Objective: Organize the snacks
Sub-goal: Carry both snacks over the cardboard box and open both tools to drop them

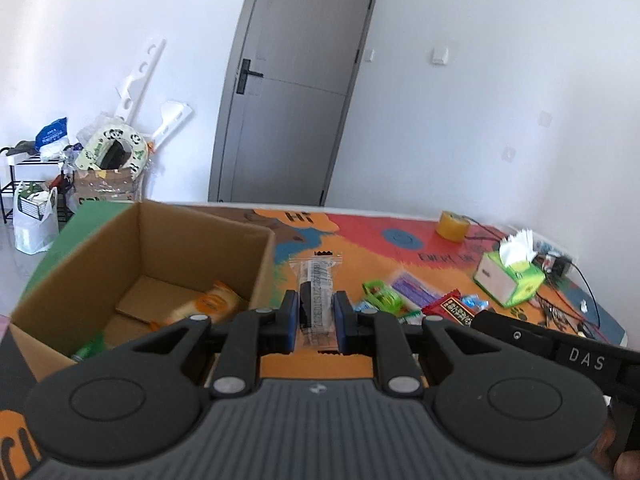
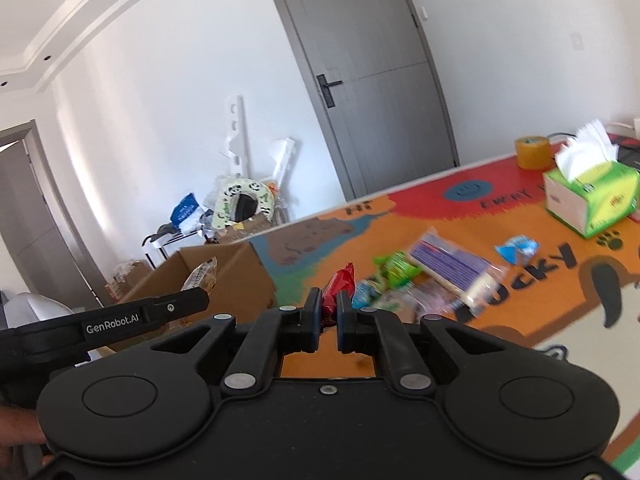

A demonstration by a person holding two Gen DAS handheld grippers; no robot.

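Left wrist: fingers (image 1: 294,312) pinch clear snack packet (image 1: 316,280).

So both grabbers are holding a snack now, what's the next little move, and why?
Probably carry the left gripper, its jaws shut on the clear-wrapped snack bar, leftward over the open cardboard box. The box sits just beside it and already holds snacks. The right gripper with the red packet could follow.

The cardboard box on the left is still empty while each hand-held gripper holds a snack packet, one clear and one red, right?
Not quite: the cardboard box is not empty. The left wrist view shows an orange-and-cream packet already lying inside. The rest holds: the left hand-held gripper holds the clear packet, and the right hand-held gripper holds the red packet.
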